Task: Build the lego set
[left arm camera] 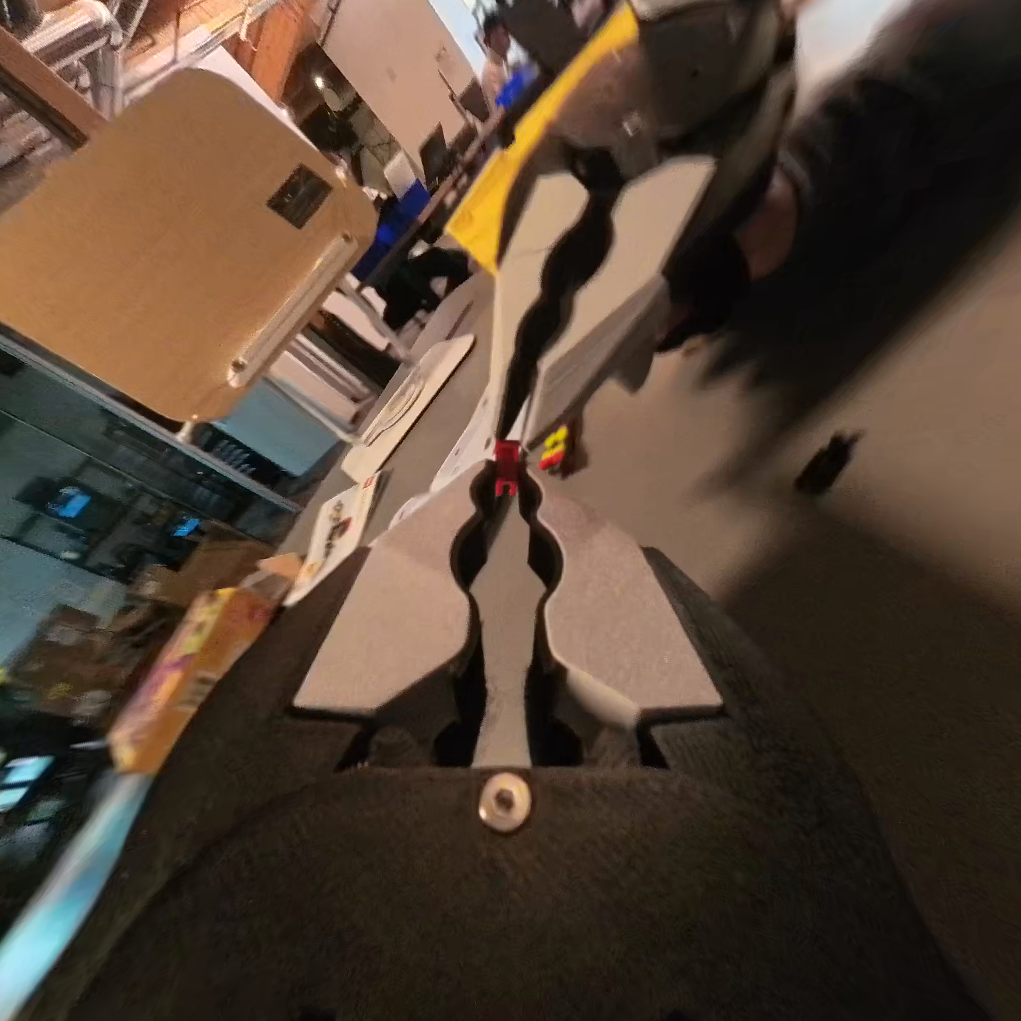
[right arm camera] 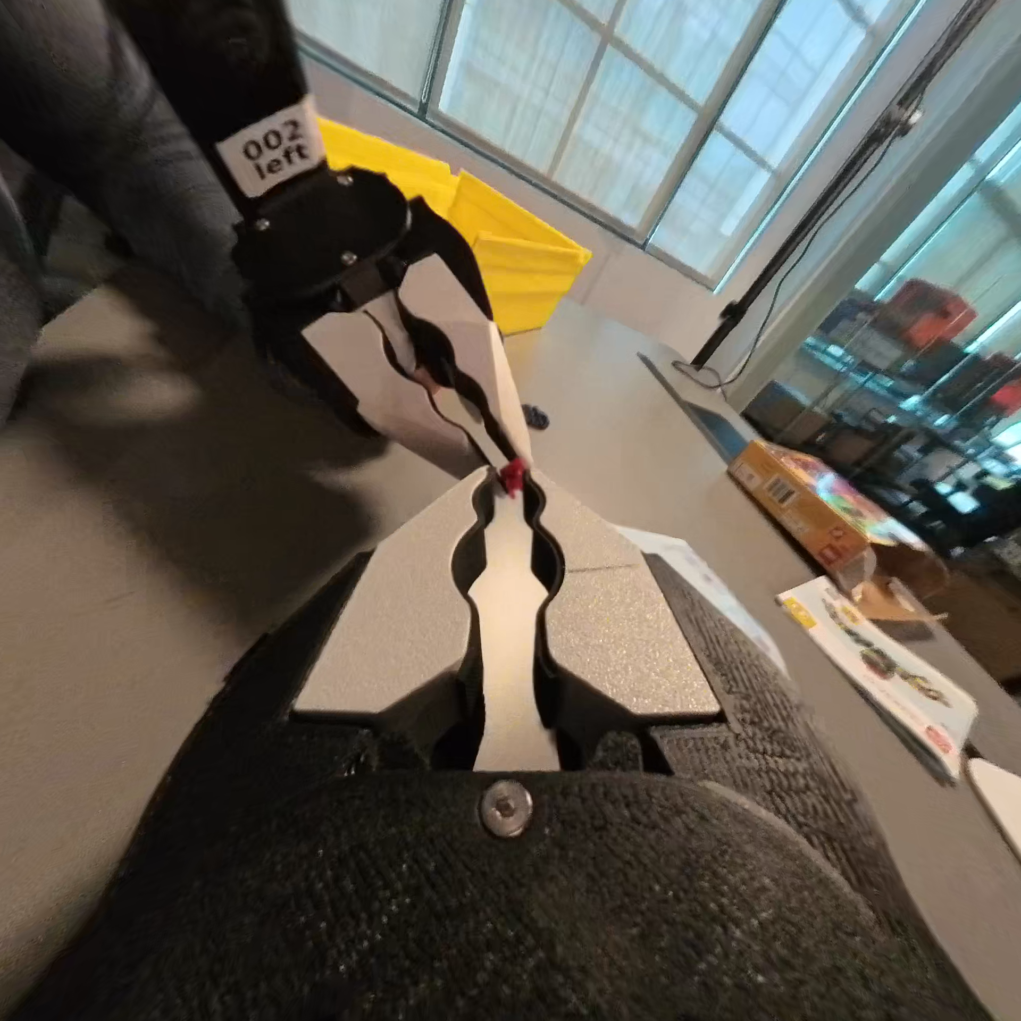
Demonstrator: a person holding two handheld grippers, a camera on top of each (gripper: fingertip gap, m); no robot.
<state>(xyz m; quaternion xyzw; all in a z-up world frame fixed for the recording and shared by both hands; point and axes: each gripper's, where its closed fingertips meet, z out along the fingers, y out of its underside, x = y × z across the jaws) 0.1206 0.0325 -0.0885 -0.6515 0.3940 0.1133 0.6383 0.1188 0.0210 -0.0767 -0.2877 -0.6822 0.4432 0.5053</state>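
Left wrist view: at the left edge of the table (left arm camera: 829,552) lie one orange box (left arm camera: 188,668) and one instruction booklet (left arm camera: 340,525), then the left tool (left arm camera: 507,476), nearly closed on one small red lego piece (left arm camera: 507,469). The right tool (left arm camera: 514,420) meets it tip to tip from the far side, its tips also pinching that piece. Just right sits one small yellow-and-red lego assembly (left arm camera: 558,450); farther right, one dark piece (left arm camera: 826,461). One yellow bin (left arm camera: 491,199) stands far behind.

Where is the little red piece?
The red piece is pinched between the tips of the left gripper and right gripper, held above the table.
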